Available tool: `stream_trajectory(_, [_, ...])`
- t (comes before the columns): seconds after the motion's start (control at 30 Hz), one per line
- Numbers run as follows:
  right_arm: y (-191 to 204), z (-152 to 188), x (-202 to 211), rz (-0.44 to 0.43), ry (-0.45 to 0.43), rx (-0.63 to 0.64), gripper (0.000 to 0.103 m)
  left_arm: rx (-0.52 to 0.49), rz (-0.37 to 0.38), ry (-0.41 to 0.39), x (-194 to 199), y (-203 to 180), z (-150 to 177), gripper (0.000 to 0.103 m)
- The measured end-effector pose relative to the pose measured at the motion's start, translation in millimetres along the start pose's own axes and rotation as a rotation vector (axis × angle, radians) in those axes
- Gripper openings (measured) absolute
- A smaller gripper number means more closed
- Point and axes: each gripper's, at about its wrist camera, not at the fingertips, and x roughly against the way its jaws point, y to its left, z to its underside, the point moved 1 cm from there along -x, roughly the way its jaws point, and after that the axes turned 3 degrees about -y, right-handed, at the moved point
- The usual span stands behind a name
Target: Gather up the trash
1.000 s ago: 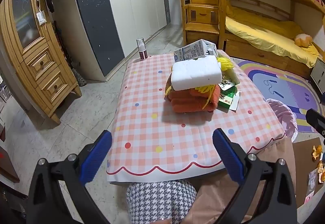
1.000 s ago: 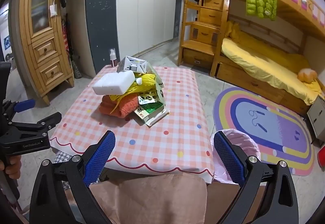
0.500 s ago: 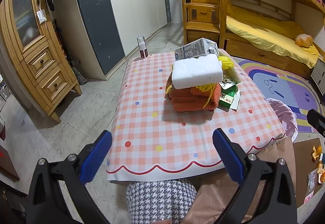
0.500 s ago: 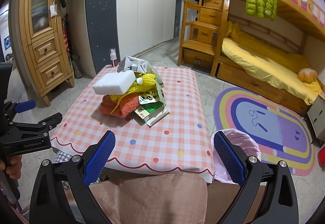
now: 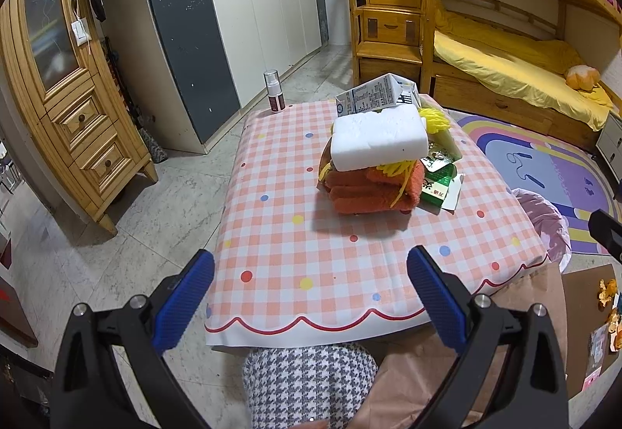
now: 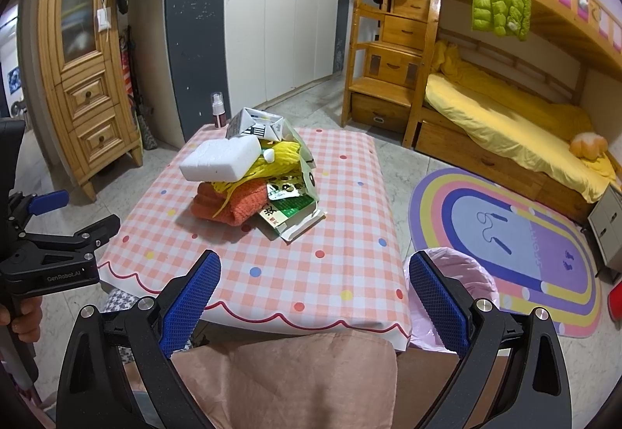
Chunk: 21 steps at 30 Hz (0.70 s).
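Observation:
A heap of trash sits mid-table: a white foam block (image 5: 379,141) (image 6: 221,158) on an orange cloth (image 5: 373,189) (image 6: 233,205), yellow yarn (image 6: 282,154), a milk carton (image 5: 375,98) (image 6: 254,123) and a green packet (image 5: 437,186) (image 6: 289,209). A pink-lined trash bin (image 6: 460,283) (image 5: 544,223) stands by the table's right side. My left gripper (image 5: 311,304) and right gripper (image 6: 315,306) are open and empty, held before the table's near edge.
The low table (image 5: 295,254) has a pink checked cloth. A small spray bottle (image 5: 274,91) stands at its far left corner. A wooden cabinet (image 5: 74,90), wardrobe, bunk bed (image 6: 505,110) and rainbow rug (image 6: 517,234) surround it. My knees are below.

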Motion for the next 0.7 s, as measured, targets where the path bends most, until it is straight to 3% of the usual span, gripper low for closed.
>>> stream_trajectory(0.7, [0.5, 0.0, 0.7, -0.003, -0.001, 0.003, 0.096, 0.000, 0.002, 0.004, 1.0, 1.6, -1.1, 0.096])
